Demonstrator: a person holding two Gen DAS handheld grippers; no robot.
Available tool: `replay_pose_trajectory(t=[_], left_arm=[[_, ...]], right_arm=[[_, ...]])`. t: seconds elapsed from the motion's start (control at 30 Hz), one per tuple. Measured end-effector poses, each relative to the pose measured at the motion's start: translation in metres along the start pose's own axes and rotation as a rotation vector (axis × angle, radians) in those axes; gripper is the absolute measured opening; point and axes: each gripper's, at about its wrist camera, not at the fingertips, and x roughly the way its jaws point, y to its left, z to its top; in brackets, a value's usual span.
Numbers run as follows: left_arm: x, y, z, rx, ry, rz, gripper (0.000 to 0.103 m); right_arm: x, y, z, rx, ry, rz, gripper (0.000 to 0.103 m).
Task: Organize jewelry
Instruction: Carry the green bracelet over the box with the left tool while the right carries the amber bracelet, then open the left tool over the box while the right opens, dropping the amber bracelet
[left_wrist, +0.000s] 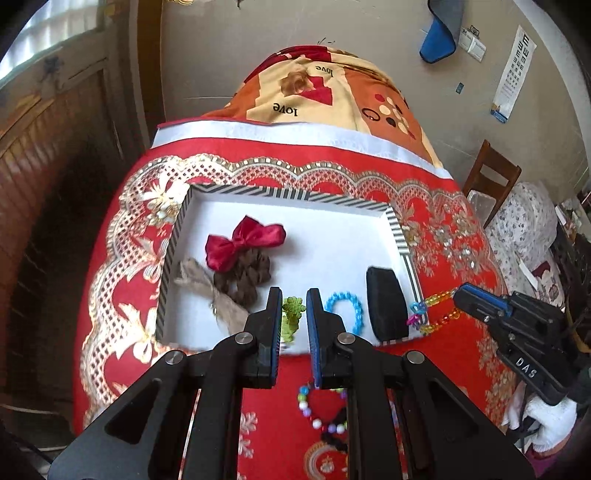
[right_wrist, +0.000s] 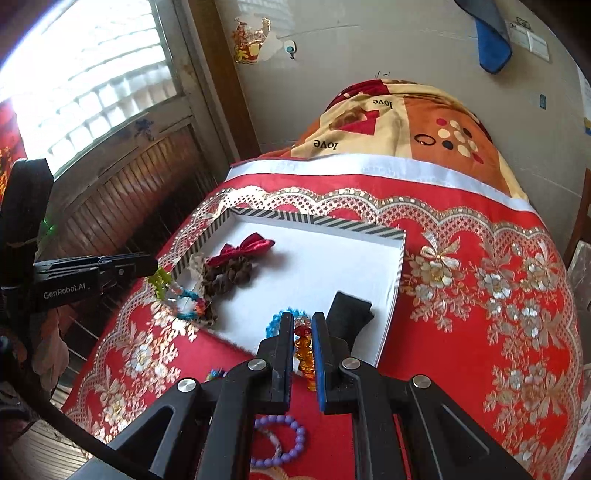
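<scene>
The left gripper (left_wrist: 294, 295) is pinched on a green flower-shaped plastic charm (left_wrist: 291, 317), held above the near wall of the shallow white tray with the black-and-white striped rim (left_wrist: 258, 192). From the right wrist view a loop of blue, white and orange beads (right_wrist: 186, 301) seems to dangle from that charm, across the tray's near-left corner. If the jaws let go here, I reckon the loop could catch on the rim and slide out onto the red and gold brocade tablecloth (left_wrist: 461, 362).

The right gripper (right_wrist: 302, 319) is clamped on a strand of amber and red faceted beads (right_wrist: 304, 350), also at the tray's near edge. In the left wrist view the strand's free end crosses the tray's right wall, where it could snag. The beads look hard and slick, so a thin pinch may slip.

Inside the tray lie a red satin bow (left_wrist: 245, 242), a brown ruffled scrunchie (left_wrist: 247, 275), a beige fabric bow (left_wrist: 207, 288), a light blue bead bracelet (left_wrist: 345, 312) and a black soft pouch (left_wrist: 386, 304). Outside its near wall wait a multicoloured bead bracelet (left_wrist: 319, 411) and a lilac bead bracelet (right_wrist: 282, 441).
</scene>
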Motion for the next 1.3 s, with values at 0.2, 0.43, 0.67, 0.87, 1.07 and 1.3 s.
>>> replay_pose_trajectory(t=[0.2,0.43,0.67,0.87,1.07,1.3], left_arm=[[0.021,0.004,0.032,-0.006,0.006,-0.006,0.012],[0.049,0.012,0.072,-0.030,-0.007,-0.001,0.012],[0.081,0.022,0.103,-0.057,-0.012,0.025,0.012],[0.115,0.043,0.112,-0.103,0.013,0.074,0.012],[0.136,0.072,0.100,-0.146,0.054,0.126,0.012],[0.143,0.086,0.086,-0.184,0.066,0.119,0.031]], right_arm=[[0.022,-0.009,0.022,0.002,0.011,-0.007,0.009],[0.052,-0.016,0.045,0.000,0.036,-0.011,0.009],[0.084,-0.026,0.065,0.012,0.058,-0.011,0.009],[0.114,-0.041,0.077,0.040,0.076,-0.015,0.009],[0.147,-0.076,0.070,0.099,0.143,-0.081,0.009],[0.165,-0.088,0.053,0.122,0.203,-0.134,0.009]])
